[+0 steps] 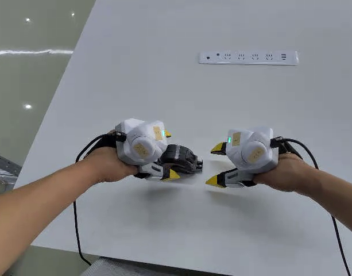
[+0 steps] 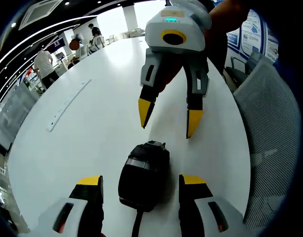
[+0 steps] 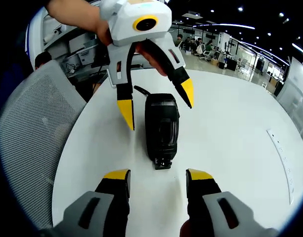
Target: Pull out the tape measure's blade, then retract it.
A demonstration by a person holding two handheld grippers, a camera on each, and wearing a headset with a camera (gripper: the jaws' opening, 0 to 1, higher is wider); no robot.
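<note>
A black tape measure (image 1: 181, 158) lies on the white table (image 1: 164, 69), its blade tip end pointing at my right gripper. My left gripper (image 1: 169, 154) is open, its yellow-tipped fingers on either side of the case with a gap on each side. In the left gripper view the tape measure (image 2: 144, 173) sits between that gripper's (image 2: 141, 180) jaws. My right gripper (image 1: 216, 165) is open and faces the case from a short distance, apart from it. In the right gripper view the tape measure (image 3: 162, 127) lies just beyond the right gripper (image 3: 158, 174), with the left gripper (image 3: 156, 101) straddling its far half.
A white power strip (image 1: 248, 57) lies farther back on the table. The table's left edge (image 1: 55, 98) drops to a shiny floor. Grey mesh chairs (image 3: 32, 133) stand at the near edge. Black cables (image 1: 75, 213) trail from both grippers.
</note>
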